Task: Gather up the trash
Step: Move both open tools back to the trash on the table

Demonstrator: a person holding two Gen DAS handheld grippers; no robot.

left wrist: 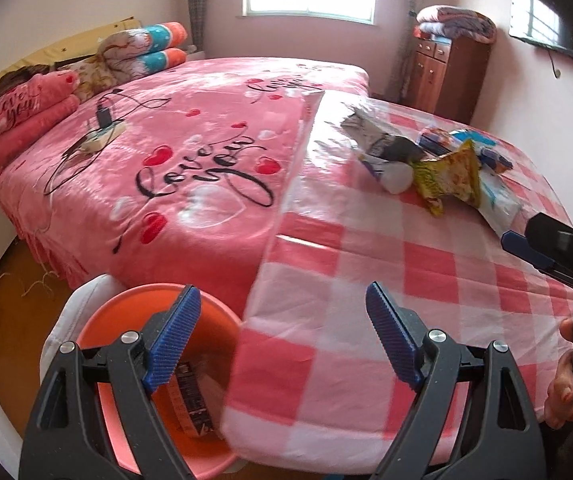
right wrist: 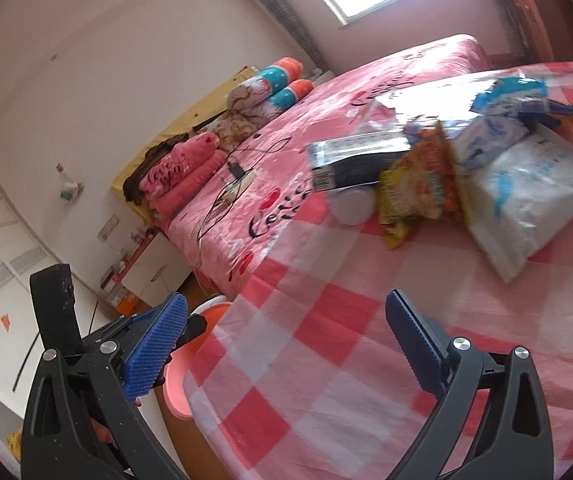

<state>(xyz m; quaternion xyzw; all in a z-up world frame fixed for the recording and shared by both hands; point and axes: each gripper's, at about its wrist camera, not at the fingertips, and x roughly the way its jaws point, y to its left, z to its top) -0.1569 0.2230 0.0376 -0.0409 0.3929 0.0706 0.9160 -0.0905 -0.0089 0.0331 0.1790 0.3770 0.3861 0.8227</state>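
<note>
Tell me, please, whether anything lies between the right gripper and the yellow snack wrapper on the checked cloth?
Nothing visible does. The right gripper, jaws open and empty, faces bare checked cloth up to the yellow snack wrapper, which sits at the near edge of the trash pile.

We read "Love you" in black script on the pink bedspread (left wrist: 202,160), and again near its far edge, partly folded. The same words in white stand on the folded pink blanket (left wrist: 18,108) by the headboard. Print on the snack wrappers (left wrist: 446,176) is too blurred for us.
</note>
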